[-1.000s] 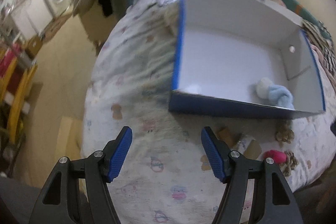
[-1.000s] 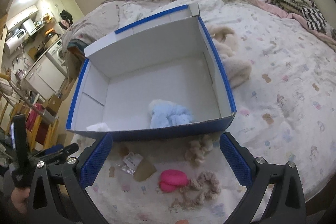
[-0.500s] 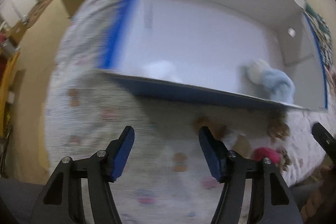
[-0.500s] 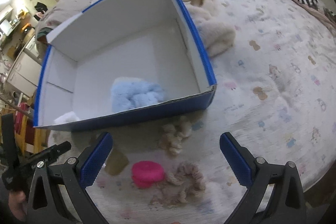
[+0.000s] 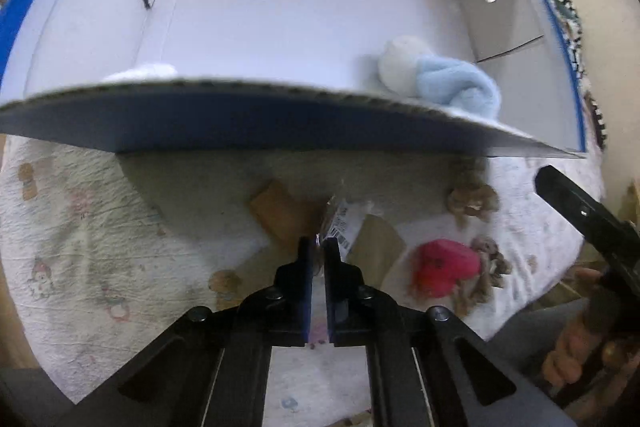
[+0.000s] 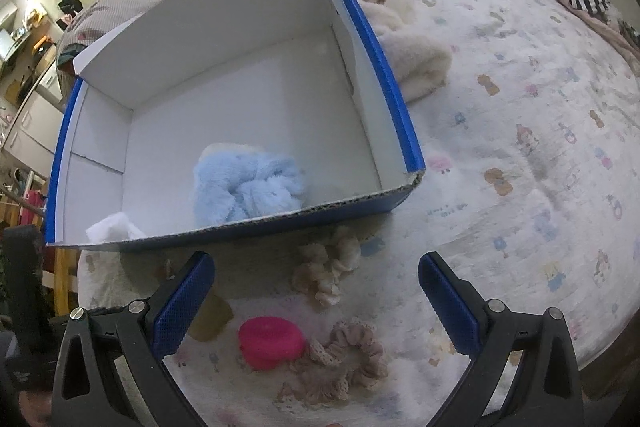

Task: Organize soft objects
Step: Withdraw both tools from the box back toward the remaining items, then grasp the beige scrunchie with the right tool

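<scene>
The left gripper [image 5: 319,247] has just been closing and its jaws now stand nearly together, pinching the edge of a clear packet with a barcode label [image 5: 342,223] that lies on the bedsheet [image 5: 80,227] just ahead of the tips; how much film is actually caught I cannot tell, so a thin hold could let it slide free on the lift, and the brown card pieces [image 5: 280,211] touching the packet may drag along. The right gripper [image 6: 316,301] hangs with its jaws wide and nothing between the pads: the pink round thing [image 6: 272,343] and the lacy beige scrunchie [image 6: 344,357] lie on the sheet between the fingers, and the cream scrunchie [image 6: 326,267] just beyond the tips. A careless closing could take two at once. Further off stands the blue box [image 6: 396,115], holding a light blue fluffy scrunchie [image 6: 248,187] and a white piece [image 6: 112,229] near its front wall; this wall may snag a low carry
</scene>
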The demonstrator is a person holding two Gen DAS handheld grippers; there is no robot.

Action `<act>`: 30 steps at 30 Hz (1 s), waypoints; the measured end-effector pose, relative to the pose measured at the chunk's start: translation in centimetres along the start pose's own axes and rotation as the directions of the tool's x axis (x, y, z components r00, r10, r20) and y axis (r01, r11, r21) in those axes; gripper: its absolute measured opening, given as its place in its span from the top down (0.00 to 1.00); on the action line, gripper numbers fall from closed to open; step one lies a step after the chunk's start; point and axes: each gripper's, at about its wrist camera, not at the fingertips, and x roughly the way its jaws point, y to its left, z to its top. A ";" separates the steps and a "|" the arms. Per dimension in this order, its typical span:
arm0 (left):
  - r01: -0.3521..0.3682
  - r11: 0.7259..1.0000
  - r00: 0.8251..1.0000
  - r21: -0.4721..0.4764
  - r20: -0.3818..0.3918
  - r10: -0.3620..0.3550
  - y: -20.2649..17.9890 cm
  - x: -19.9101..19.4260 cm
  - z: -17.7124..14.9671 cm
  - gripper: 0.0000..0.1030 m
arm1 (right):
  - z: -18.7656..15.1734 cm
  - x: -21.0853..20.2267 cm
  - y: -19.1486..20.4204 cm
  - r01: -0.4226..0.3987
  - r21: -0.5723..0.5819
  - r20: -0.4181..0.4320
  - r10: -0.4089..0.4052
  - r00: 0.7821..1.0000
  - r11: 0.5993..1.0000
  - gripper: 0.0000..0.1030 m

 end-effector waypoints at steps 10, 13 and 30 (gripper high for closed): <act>-0.108 0.994 0.977 0.013 0.184 0.103 1.7 -7.2 -1.6 0.97 | -0.3 -0.2 -3.1 -0.024 0.117 -0.020 0.026 0.999 0.993 0.00; -0.157 0.987 0.955 -0.019 0.252 0.157 3.0 -9.2 -2.2 0.97 | -0.4 0.5 -3.8 -0.023 0.155 -0.059 0.033 0.998 0.988 0.00; -0.229 0.965 0.931 -0.125 0.261 0.255 5.9 -8.9 -1.7 0.97 | -0.5 6.1 -0.3 0.043 -0.026 -0.194 -0.048 0.980 0.999 0.80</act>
